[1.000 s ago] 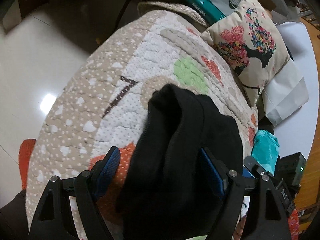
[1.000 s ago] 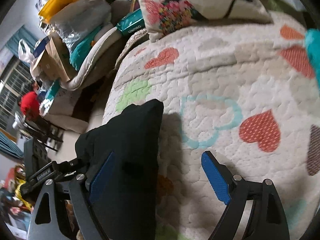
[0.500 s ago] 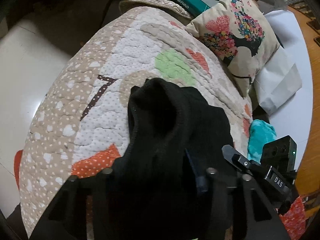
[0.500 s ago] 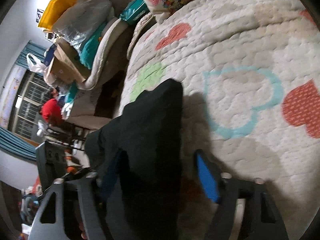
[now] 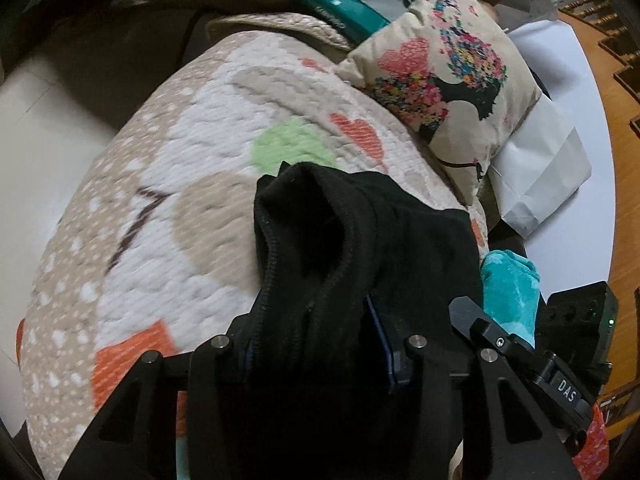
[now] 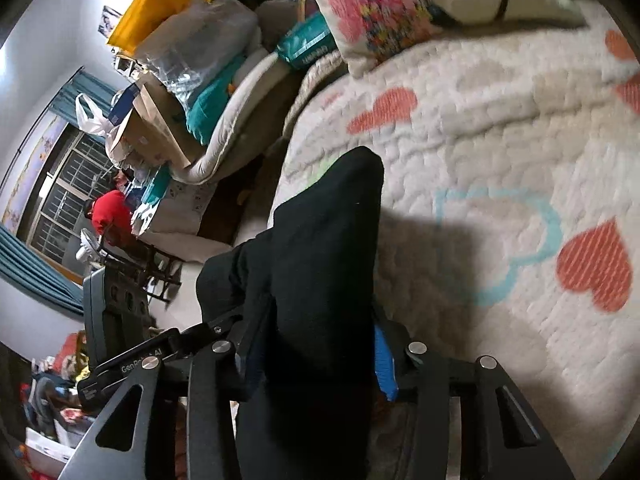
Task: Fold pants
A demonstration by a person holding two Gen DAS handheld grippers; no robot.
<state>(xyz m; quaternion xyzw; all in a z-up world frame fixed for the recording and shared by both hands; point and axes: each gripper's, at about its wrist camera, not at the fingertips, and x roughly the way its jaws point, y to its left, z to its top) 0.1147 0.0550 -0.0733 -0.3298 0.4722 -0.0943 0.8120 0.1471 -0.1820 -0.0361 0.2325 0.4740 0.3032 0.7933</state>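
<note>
Both hand-held grippers have closed since one second ago: the left hand-held gripper (image 5: 316,344) and right hand-held gripper (image 6: 316,356) each clench the black knit pants (image 5: 360,248), bunched and raised above the quilted, heart-patterned bedspread (image 5: 192,184) beside a floral pillow (image 5: 452,68).

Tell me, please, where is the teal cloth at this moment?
In the left wrist view, the teal cloth lies at the right, beside the black pants, at the quilt edge below the floral pillow.
</note>
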